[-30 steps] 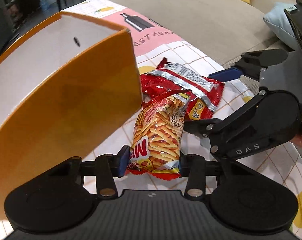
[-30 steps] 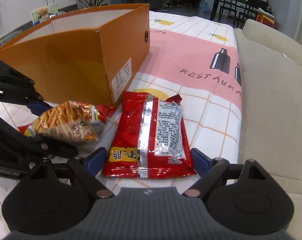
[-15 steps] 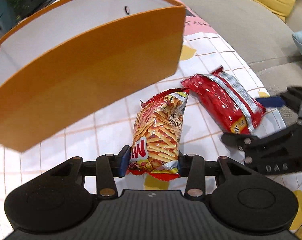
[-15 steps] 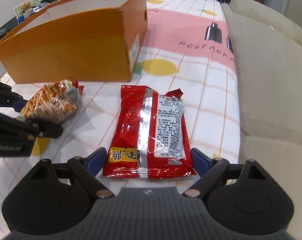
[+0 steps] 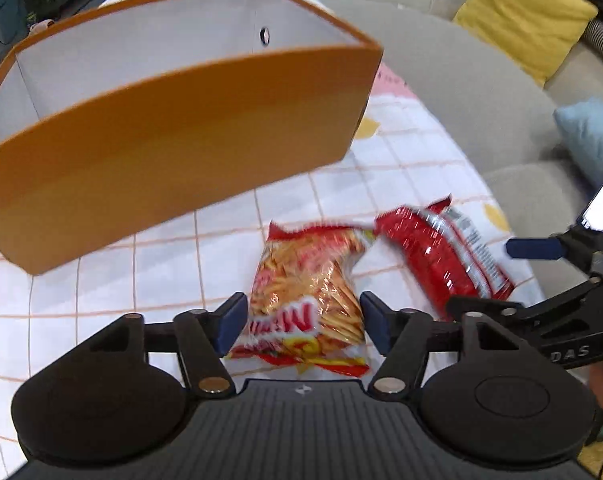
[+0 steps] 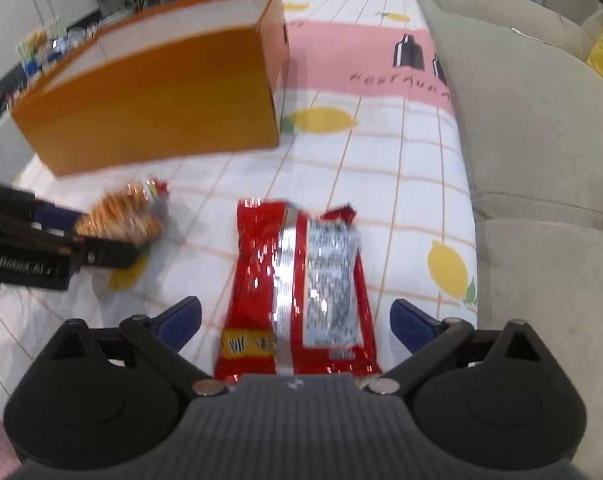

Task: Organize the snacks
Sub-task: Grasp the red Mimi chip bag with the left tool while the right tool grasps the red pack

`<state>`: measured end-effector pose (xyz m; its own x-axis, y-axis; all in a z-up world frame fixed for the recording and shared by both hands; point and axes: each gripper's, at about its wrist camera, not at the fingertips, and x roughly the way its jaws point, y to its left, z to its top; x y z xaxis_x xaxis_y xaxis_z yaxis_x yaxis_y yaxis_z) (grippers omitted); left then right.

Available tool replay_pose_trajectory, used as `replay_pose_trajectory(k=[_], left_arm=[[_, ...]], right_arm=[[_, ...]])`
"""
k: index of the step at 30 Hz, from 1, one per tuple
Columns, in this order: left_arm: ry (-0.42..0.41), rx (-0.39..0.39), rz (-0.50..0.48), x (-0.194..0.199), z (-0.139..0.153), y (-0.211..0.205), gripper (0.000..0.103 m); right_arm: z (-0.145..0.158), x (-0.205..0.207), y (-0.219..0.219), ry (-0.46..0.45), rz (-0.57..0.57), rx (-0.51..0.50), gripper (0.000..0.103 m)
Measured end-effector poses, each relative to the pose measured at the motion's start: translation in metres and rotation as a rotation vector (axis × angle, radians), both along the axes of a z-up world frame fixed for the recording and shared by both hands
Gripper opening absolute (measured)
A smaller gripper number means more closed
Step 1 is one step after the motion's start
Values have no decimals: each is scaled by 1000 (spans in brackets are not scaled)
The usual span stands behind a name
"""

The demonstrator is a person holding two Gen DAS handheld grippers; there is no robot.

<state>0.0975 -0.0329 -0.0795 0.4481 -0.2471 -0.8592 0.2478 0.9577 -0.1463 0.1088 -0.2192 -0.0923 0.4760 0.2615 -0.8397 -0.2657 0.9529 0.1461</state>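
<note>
- Your left gripper [image 5: 303, 318] has its fingers [image 5: 231, 322] spread apart, one on each side of the fries-print snack bag [image 5: 307, 292]. A slim gap shows at each side, so I judge nothing is clamped.
- That bag lies flat on the surface [image 5: 113, 280], on the white checked cloth, near the front wall of the orange box [image 5: 173, 152] but apart from it.
- Your right gripper [image 6: 295, 320] is spread wider, and its fingers [image 6: 411, 322] stand well clear of both edges of the red snack packet [image 6: 297, 284]. It holds nothing.
- The red packet lies lengthwise between those fingers, silver seam and label up, its near end hidden under the gripper body.
- From the left wrist view the two snacks sit just beside each other, top corners close. Blur hides whether they touch.
- The orange box is open at the top, and the part of its white inside that shows holds no snack. Its floor is out of sight.
- Progress, as I read it: nothing is packed yet. Both snacks are on the cloth outside the box.
- What is left for you: close on each bag, lift it over the rim and set it inside.
- Both bags are crinkly film, so grip the body, not a loose edge.
</note>
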Motion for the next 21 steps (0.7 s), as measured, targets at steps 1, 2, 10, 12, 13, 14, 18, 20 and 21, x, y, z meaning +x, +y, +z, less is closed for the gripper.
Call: replay_pose_trajectory(k=[1, 2, 10, 12, 13, 14, 18, 20, 21], left_arm=[[-7, -2, -4, 1, 1, 0, 80], [-10, 5, -10, 3, 2, 0, 80], [36, 53, -25, 19, -9, -5, 82], [51, 65, -18, 20, -15, -4, 82], [57, 65, -16, 21, -18, -2, 82], [62, 64, -14, 21, -20, -1, 82], [72, 48, -10, 22, -22, 1, 74], [76, 41, 0, 23, -23, 1, 70], [76, 40, 5, 22, -23, 2, 66]], right_arm=[[0, 3, 1, -2, -1, 11, 98], [-2, 5, 2, -1, 0, 16, 98], [-12, 18, 14, 14, 3, -4, 96], [-14, 19, 15, 16, -1, -8, 95], [-16, 20, 15, 18, -4, -11, 94], [-16, 21, 15, 18, -5, -14, 92], [-16, 19, 16, 3, 3, -48, 80], [-17, 18, 16, -7, 11, -67, 77], [-17, 18, 17, -9, 15, -74, 75]])
